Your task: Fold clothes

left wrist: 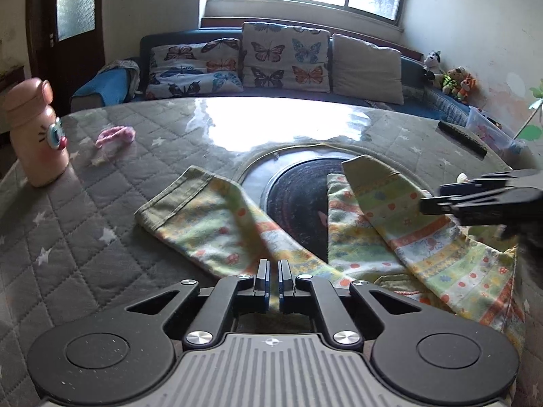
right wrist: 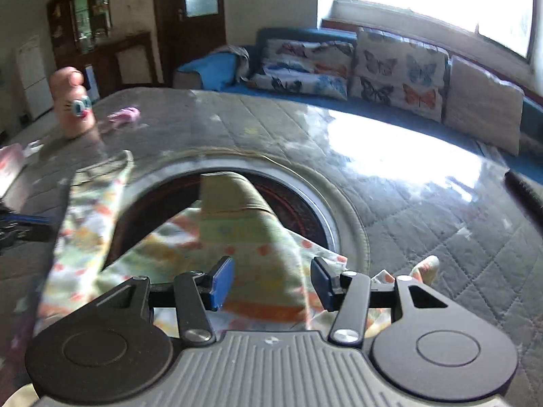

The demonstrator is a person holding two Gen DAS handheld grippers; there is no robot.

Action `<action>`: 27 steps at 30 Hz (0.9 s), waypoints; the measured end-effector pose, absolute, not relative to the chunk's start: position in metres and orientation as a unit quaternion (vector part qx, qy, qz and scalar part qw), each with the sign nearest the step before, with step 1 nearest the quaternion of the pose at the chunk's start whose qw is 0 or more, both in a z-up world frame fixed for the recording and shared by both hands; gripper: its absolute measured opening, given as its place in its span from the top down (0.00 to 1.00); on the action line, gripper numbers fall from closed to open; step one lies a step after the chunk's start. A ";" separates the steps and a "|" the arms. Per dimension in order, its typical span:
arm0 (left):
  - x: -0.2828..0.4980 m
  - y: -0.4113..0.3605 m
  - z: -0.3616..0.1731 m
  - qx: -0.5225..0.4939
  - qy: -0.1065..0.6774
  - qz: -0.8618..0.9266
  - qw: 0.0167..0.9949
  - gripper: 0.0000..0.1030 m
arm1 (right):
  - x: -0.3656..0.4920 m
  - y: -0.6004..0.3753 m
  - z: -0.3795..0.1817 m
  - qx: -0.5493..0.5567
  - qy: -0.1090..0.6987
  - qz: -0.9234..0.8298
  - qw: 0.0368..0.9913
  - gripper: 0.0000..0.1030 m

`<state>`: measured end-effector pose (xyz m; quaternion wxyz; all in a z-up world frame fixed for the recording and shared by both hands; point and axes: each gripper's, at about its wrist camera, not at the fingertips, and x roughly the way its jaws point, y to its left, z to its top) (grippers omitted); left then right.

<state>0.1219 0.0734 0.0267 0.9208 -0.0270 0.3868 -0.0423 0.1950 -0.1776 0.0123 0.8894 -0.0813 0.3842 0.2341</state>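
A small child's garment (left wrist: pixel 217 224) with a pastel printed pattern and olive cuffs lies on the quilted grey table cover (left wrist: pixel 101 203), its two legs spread over the round black hotplate (left wrist: pixel 298 196). My left gripper (left wrist: pixel 274 279) is shut on the garment's near edge between the legs. My right gripper (right wrist: pixel 271 279) is open, its blue pads (right wrist: pixel 222 279) on either side of the right leg (right wrist: pixel 244 224), just above the cloth. The right gripper also shows in the left wrist view (left wrist: pixel 475 200), at the right edge over that leg.
A pink bottle (left wrist: pixel 34 135) stands at the table's left. A pink hair tie (left wrist: pixel 115 135) lies near it. A black remote (left wrist: pixel 461 137) lies at the far right edge. A sofa with butterfly cushions (left wrist: pixel 285 57) stands behind the table.
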 end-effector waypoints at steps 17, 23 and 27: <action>0.147 0.042 0.016 0.000 0.379 -0.019 0.925 0.17 | 0.153 -0.229 0.050 -0.035 0.321 0.215 0.922 0.96; 0.142 0.031 0.017 0.010 0.375 -0.033 0.926 0.08 | 0.095 -0.288 0.086 -0.016 0.266 0.158 0.951 0.96; 0.139 0.020 0.019 0.020 0.371 -0.046 0.927 0.04 | 0.054 -0.329 0.096 0.007 0.247 0.112 0.963 0.96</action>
